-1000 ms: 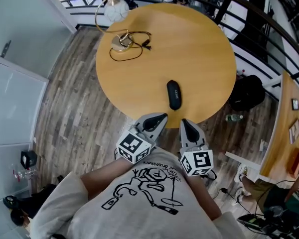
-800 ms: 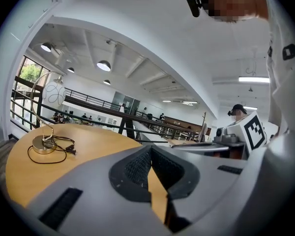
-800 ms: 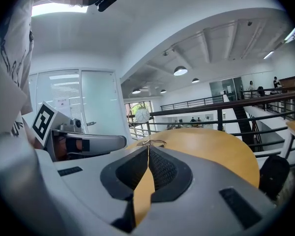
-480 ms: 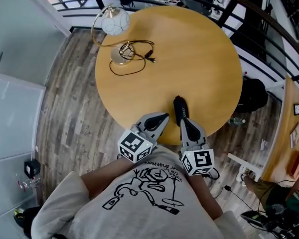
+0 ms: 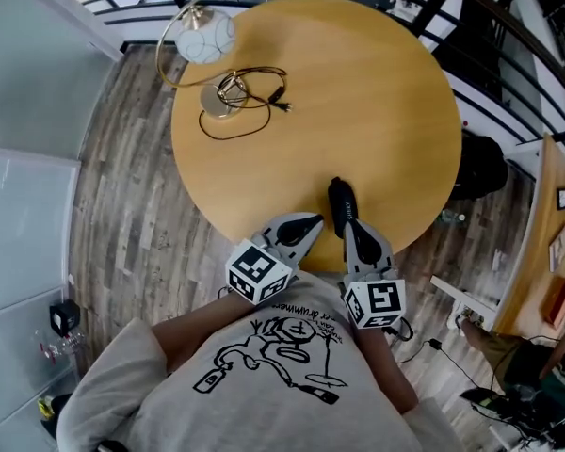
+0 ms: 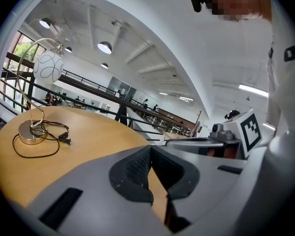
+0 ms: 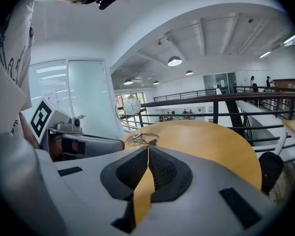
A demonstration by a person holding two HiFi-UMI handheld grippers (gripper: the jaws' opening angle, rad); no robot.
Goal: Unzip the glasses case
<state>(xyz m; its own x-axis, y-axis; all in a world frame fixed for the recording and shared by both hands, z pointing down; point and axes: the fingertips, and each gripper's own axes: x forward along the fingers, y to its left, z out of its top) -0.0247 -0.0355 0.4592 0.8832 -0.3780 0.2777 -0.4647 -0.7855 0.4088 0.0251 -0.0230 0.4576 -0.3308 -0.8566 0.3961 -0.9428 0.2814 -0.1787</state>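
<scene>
Jaws together on left gripper and right gripper, which perhaps touches glasses case on round table over plank floor.

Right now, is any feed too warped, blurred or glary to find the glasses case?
Head view: sharp, evenly lit, edges bowed by fisheye; the glasses case shows on the table, its near end hidden by the right gripper. Left gripper view: heavy fisheye, dark corners, no case in frame. Right gripper view: likewise, bright ceiling lamps, no case in frame.

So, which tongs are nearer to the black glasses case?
The right tongs: their tip is at the glasses case, while the left tongs are off to its side.
</scene>
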